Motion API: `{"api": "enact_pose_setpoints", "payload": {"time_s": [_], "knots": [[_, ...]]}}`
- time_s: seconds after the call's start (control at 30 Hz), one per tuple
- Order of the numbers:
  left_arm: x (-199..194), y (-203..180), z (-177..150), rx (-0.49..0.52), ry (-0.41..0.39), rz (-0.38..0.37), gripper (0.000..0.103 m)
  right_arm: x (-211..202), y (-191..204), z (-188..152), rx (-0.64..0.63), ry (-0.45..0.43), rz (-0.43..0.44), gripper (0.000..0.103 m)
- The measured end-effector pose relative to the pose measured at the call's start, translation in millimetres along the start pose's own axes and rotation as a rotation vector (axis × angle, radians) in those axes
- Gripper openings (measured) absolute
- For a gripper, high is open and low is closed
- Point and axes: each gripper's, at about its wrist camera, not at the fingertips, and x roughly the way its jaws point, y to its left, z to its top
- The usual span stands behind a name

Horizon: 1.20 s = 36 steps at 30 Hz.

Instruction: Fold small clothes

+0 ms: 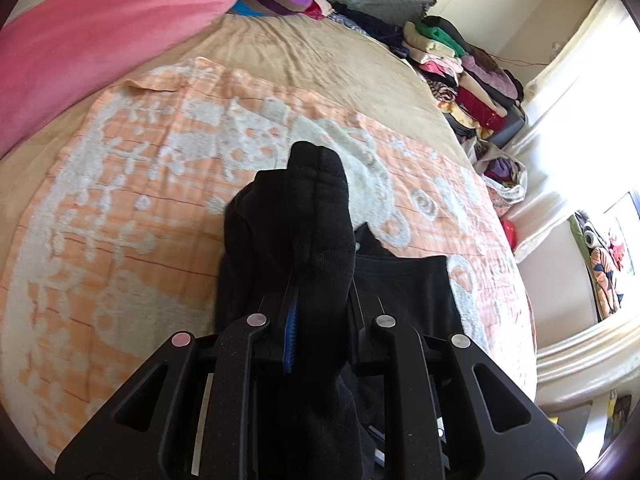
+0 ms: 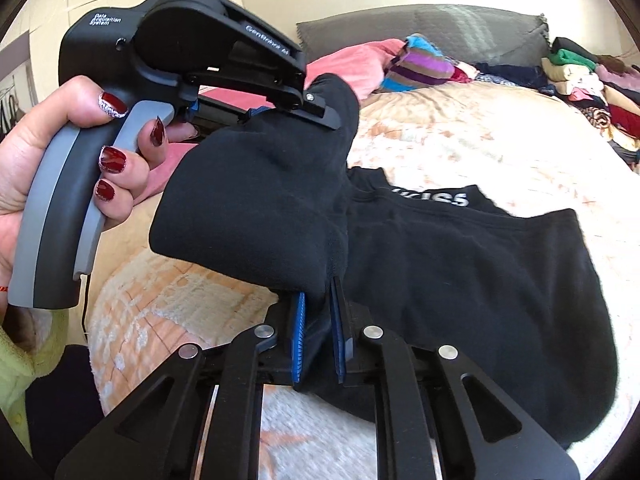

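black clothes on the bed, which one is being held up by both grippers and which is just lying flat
The black sock is held up, pinched by the left gripper and right gripper. The black garment with white lettering lies flat on the orange patterned blanket, ungripped.

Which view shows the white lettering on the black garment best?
Right wrist: the lettering sits unobstructed on the garment. Left wrist shows only a plain patch of the garment behind the sock; no lettering visible.

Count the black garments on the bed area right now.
2. A black sock is held up between the left gripper and right gripper. Black underwear with a lettered waistband lies flat on the orange patterned blanket. More may be hidden.
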Motion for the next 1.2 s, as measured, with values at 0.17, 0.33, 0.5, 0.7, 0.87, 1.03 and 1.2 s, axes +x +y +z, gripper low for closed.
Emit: {"api": "enact_pose_setpoints", "payload": {"time_s": [0.17, 0.33, 0.5, 0.7, 0.87, 1.03, 1.2], "knots": [[19.1, -31.3, -6.7, 0.026, 0.039, -0.004, 0.011, -16.0, -14.5, -14.5, 0.03, 0.024, -0.019, 0.011], [52.7, -52.7, -18.4, 0.045, 0.104, 0.011, 0.012, -25.5, -38.6, -29.0, 0.129, 0.066, -0.056, 0.011], [76.0, -61.9, -28.2, 0.067, 0.149, 0.005, 0.024, -34.8, -73.5, -43.6, 0.234, 0.098, -0.137, 0.011], [73.0, -66.1, -34.2, 0.078, 0.133, -0.051, 0.052, -41.3, -95.6, -49.4, 0.332, 0.078, -0.17, 0.01], [42.5, -56.8, -31.2, 0.05, 0.055, -0.087, 0.057, -43.5, -96.1, -51.8, 0.341, 0.073, -0.164, 0.011], [4.4, -29.8, -29.7, 0.014, -0.039, -0.054, 0.057, -47.9, -98.4, -44.9, 0.353, 0.062, -0.17, 0.025], [-21.8, 12.5, -41.4, -0.034, -0.1, 0.057, 0.056, -59.2, -110.1, -33.2, 0.425, 0.038, -0.135, 0.042]]}}
